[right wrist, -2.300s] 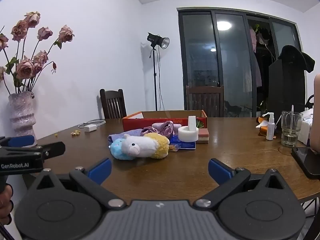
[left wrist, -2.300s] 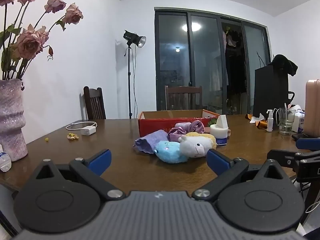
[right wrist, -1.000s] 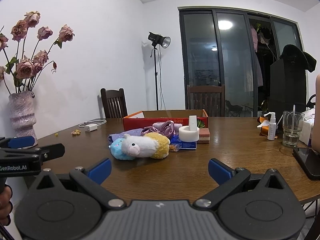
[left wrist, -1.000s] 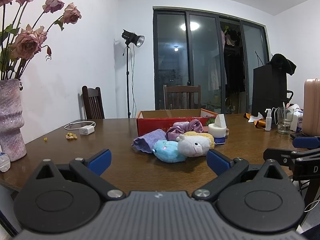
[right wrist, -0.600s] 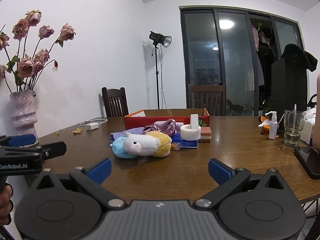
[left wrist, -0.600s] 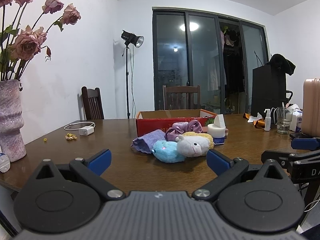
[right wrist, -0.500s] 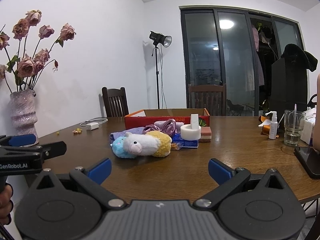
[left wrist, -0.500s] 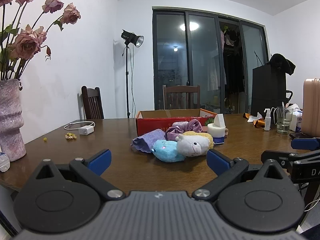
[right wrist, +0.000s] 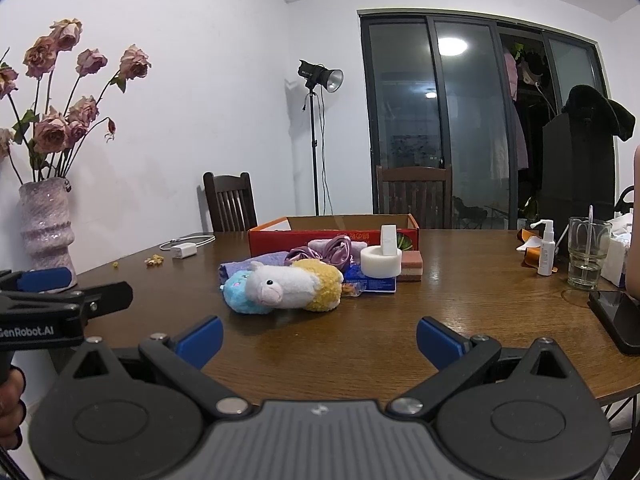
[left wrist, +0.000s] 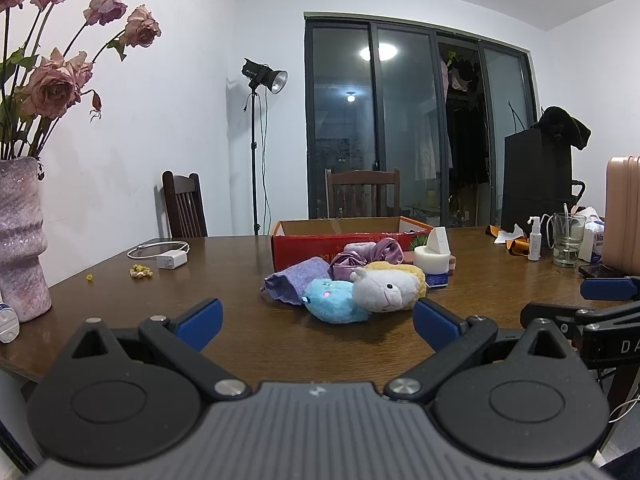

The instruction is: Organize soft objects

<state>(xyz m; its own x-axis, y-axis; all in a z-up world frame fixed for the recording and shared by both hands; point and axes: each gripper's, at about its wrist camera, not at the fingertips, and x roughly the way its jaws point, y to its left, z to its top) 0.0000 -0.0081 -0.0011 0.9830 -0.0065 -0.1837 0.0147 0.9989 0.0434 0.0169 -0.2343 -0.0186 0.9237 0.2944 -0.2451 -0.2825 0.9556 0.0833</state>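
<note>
Left wrist view: left tongs (left wrist: 316,317) stand apart, gripping nothing, held low at the near edge of the surface (left wrist: 224,276). The soft things lie in a heap ahead of them, near mid-surface and clear of both tips: a blue plush (left wrist: 332,300) in front, a white-and-yellow lamb (left wrist: 386,286) touching it on the right, a purple cloth (left wrist: 294,282) behind on the left, and a purple scrunchie (left wrist: 370,254) behind those. A red box (left wrist: 340,238) stands open just behind the heap. A white foam roll (left wrist: 432,258) sits right of the scrunchie. A vase (left wrist: 22,236) with roses stands at far left; a charger (left wrist: 172,258) lies beyond it. Right wrist view: right tongs (right wrist: 319,341) likewise stand apart and empty, at the near edge. From here the lamb (right wrist: 296,282) and blue plush (right wrist: 240,294) lie ahead and slightly left of centre, well short of contact with either tip. The box (right wrist: 332,232) is behind them, the foam roll (right wrist: 380,260) to their right. A glass (right wrist: 588,252) and spray bottle (right wrist: 546,252) stand at far right, well apart from the heap. The left tongs show at the left edge of this view, beside the surface.
</note>
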